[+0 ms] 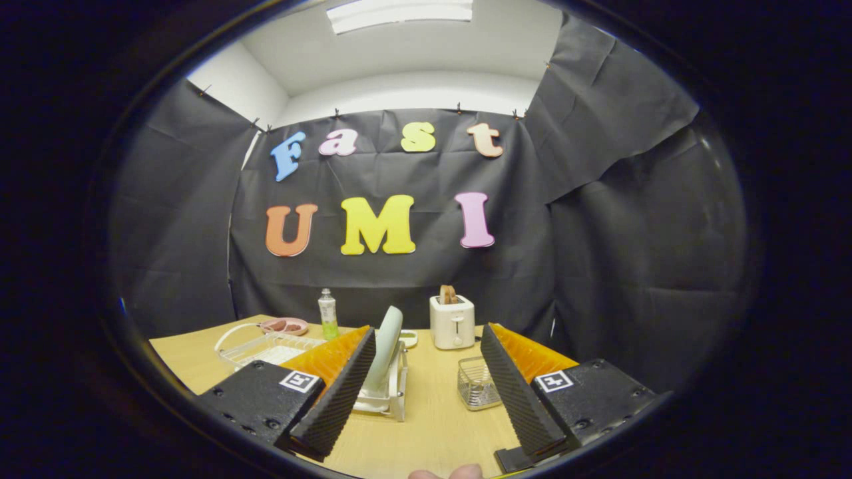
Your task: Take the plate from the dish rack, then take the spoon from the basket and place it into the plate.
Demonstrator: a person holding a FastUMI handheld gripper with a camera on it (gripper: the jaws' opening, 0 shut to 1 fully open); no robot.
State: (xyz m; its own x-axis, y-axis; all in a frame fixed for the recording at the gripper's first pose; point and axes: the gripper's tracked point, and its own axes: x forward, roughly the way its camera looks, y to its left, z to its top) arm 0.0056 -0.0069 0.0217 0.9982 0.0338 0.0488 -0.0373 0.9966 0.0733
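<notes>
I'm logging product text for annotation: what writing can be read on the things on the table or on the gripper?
No text can be read.
Bottle label: too small to read.
Toaster: no legible marking.
Gripper, open, with the plate just ahead of its fingers: two square coded markers, no words.

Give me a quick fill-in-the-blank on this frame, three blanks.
1. The plate stands on edge in the ____.
2. The tool is ____, touching nothing.
3. The toaster stands beyond the wire ____.

Missing words: rack; open; basket.
</notes>
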